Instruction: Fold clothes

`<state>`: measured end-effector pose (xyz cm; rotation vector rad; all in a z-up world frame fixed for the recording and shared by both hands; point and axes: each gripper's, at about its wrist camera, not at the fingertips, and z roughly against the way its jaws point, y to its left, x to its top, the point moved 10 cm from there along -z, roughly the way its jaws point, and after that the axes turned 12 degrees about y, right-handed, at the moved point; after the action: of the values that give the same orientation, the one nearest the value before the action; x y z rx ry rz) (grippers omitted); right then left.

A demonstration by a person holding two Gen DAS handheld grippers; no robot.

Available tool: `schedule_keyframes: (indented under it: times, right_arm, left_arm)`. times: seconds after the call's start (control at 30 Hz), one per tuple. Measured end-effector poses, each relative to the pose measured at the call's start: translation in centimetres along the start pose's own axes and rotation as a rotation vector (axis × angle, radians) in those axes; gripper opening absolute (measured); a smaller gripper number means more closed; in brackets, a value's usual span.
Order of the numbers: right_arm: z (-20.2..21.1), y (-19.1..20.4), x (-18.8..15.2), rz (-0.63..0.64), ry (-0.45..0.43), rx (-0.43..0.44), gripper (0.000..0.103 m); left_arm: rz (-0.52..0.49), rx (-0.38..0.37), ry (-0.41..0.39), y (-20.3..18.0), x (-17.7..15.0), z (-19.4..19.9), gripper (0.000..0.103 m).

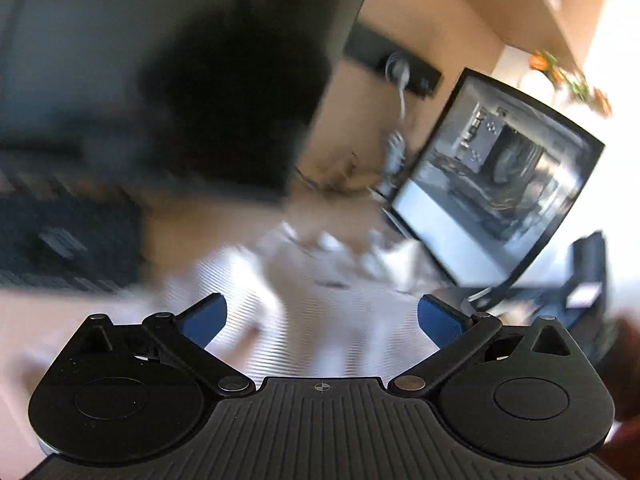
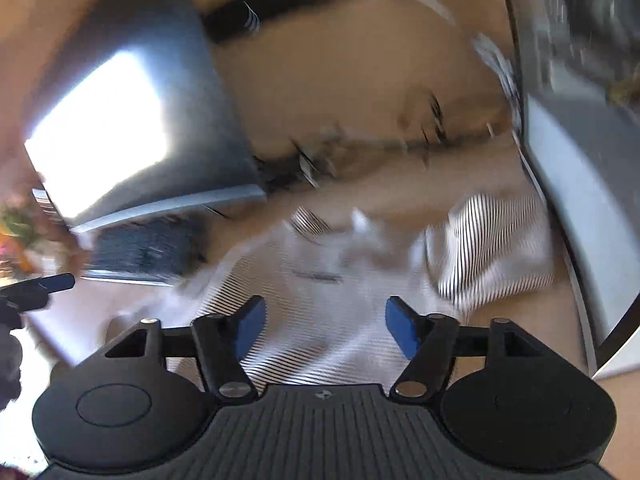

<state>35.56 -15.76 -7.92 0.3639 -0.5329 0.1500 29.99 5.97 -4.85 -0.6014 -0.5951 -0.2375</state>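
A white garment with thin black stripes [image 1: 320, 300] lies spread on a wooden table, blurred by motion. My left gripper [image 1: 322, 316] is open, its blue pads wide apart above the cloth, holding nothing. In the right wrist view the same striped garment [image 2: 320, 320] lies under my right gripper [image 2: 324, 326], which is open and empty. A bunched part of the cloth [image 2: 496, 248] sits at the right, beside the monitor base. The left gripper's blue fingertip [image 2: 60, 282] shows at the far left edge.
A monitor [image 1: 500, 184] stands at the right of the table, and a second screen [image 2: 132, 128] at the left. A dark keyboard [image 2: 148, 248] lies in front of it. Cables [image 1: 400, 92] hang at the back wall. A dark shape [image 1: 240, 100] fills the upper left.
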Motion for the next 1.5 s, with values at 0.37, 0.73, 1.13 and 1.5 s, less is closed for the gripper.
schedule_keyframes:
  times: [0.37, 0.73, 1.13, 1.5]
  right_arm:
    - [-5.9, -1.4, 5.5, 0.189, -0.041, -0.189, 0.050]
    - [-18.9, -1.5, 11.1, 0.173, 0.080, -0.014, 0.013]
    - [0.1, 4.8, 8.4, 0.320, -0.112, 0.202, 0.004]
    - [-3.9, -3.8, 6.4, 0.183, 0.014, -0.241, 0.044]
  left_arm:
    - [0.053, 0.142, 0.131, 2.6, 1.0, -11.2, 0.103]
    - [0.129, 0.177, 0.129, 4.4, 1.6, -11.2, 0.103]
    - [-0.020, -0.105, 0.118, 0.0, 2.4, -14.1, 0.103]
    - [0.076, 0.419, 0.099, 9.8, 3.1, -14.5, 0.103]
